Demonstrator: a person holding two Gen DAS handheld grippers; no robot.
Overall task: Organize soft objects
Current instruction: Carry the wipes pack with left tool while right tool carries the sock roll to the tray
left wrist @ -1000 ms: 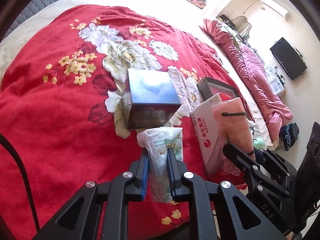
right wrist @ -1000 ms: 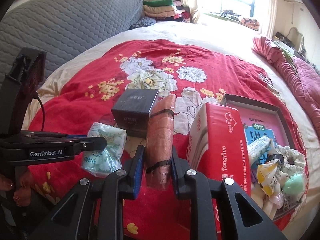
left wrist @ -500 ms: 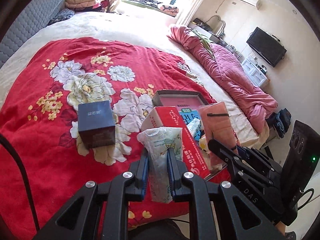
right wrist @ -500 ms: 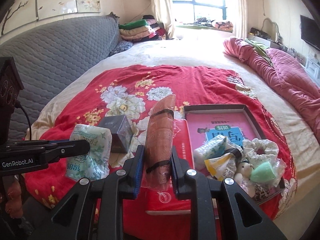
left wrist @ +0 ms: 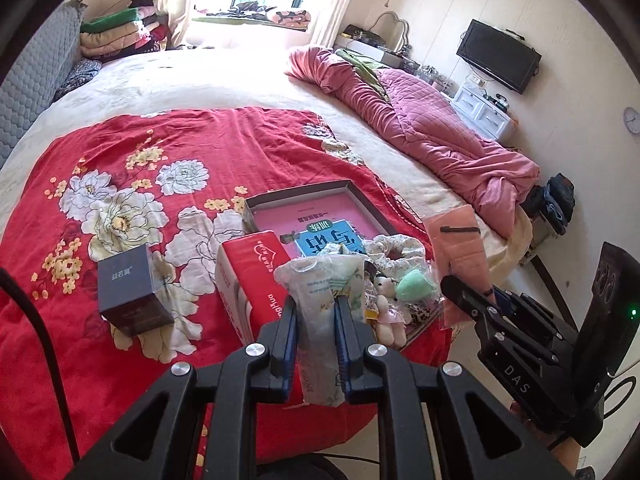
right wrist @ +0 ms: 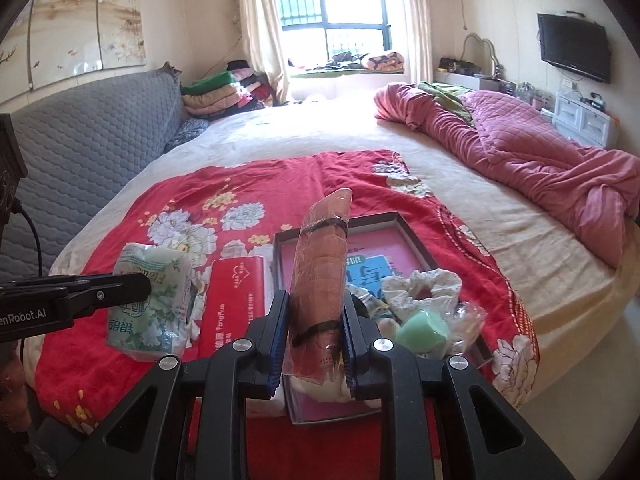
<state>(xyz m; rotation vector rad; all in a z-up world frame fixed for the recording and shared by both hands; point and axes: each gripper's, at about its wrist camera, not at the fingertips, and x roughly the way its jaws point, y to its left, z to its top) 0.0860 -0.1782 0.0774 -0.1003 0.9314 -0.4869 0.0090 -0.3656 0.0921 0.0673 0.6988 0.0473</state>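
My left gripper [left wrist: 316, 320] is shut on a green-and-white floral tissue pack [left wrist: 320, 304], held up over the red flowered blanket [left wrist: 160, 152]. That same tissue pack [right wrist: 150, 300] shows at the left of the right wrist view. My right gripper [right wrist: 314, 320] is shut on a wrapped orange-brown cloth roll [right wrist: 320, 264] with black bands; the roll [left wrist: 460, 248] stands at the right of the left wrist view. Below lies a shallow dark tray [right wrist: 404, 220] with a pink and blue book, a floral scrunchie [right wrist: 420, 286], a green sponge [right wrist: 422, 330] and small plush toys [left wrist: 386, 312].
A red tissue box [left wrist: 256, 276] lies left of the tray, and a dark blue box [left wrist: 130, 288] stands further left. A crumpled pink quilt [right wrist: 520, 156] covers the bed's right side. A grey padded headboard [right wrist: 80, 148] is at the left, folded blankets [right wrist: 224, 92] at the back.
Both grippers have risen and swung right, carrying the tissue pack and cloth roll. The tray has come into full view below them, and the dark blue box has slid to the left.
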